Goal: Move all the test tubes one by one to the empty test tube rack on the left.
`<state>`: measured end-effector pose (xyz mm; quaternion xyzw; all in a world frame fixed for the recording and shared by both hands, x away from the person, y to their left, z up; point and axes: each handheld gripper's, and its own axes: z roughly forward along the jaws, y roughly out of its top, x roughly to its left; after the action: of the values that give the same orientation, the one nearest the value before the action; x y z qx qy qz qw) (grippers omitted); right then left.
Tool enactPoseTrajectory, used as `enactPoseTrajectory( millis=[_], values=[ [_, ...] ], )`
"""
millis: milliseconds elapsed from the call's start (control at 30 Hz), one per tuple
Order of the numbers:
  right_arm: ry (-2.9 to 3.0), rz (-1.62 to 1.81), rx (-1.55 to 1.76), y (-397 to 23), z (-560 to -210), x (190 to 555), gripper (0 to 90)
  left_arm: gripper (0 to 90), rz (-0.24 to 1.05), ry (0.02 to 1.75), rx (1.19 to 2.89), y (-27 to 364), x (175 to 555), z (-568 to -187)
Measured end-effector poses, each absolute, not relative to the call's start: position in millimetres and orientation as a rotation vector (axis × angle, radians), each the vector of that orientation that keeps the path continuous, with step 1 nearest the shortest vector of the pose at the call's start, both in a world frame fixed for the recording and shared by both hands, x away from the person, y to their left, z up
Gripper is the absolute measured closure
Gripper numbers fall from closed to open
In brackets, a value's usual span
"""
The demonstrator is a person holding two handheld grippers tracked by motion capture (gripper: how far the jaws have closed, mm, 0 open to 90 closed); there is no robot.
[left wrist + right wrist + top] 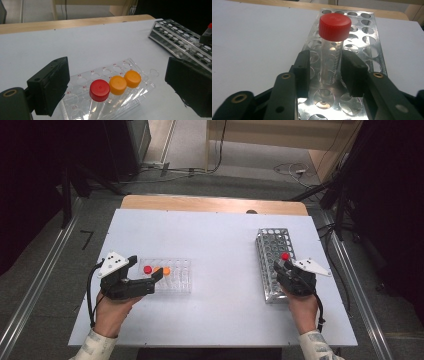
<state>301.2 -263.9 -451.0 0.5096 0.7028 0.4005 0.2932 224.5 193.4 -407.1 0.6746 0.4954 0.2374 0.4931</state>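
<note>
Red-capped tube [333,47] stood in metal rack [275,265], right gripper [329,72] fingers closing round it, w/ slight gaps; left gripper [145,272] fingers spread; 3 tubes left in plastic tray [182,282].

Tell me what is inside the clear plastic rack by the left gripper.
The clear plastic rack holds three capped tubes: a red-capped tube and two orange-capped tubes. The other wells look empty; the tubes' lower ends are hard to make out.
</note>
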Motion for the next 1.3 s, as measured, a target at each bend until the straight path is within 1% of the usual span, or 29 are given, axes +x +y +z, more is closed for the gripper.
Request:
enactPoseTrajectory(
  millis=[167,200,400,867,1033,1300],
  values=[
    [1.865,1.056,1.388,-265.1,-451.3,302.5,70.5,6.7,0.574,1.202,1.635,193.1,224.3,-407.0],
    [1.859,1.057,1.387,-265.1,-450.9,302.2,71.0,6.7,0.576,1.203,1.635,193.2,224.3,-406.9],
    [1.825,1.087,1.370,-264.5,-443.4,297.6,71.1,6.7,0.574,1.203,1.636,192.3,224.3,-407.3],
    [1.749,1.175,1.253,-266.9,-396.6,273.4,71.2,7.1,0.583,1.198,1.631,190.6,222.6,-405.5],
    [1.792,1.205,1.209,-256.6,-393.3,265.6,71.2,7.9,0.585,1.187,1.631,187.5,220.7,-403.6],
    [1.913,1.270,1.134,-227.0,-396.6,255.0,71.2,8.9,0.578,1.148,1.652,176.3,216.2,-401.8]
  ],
)
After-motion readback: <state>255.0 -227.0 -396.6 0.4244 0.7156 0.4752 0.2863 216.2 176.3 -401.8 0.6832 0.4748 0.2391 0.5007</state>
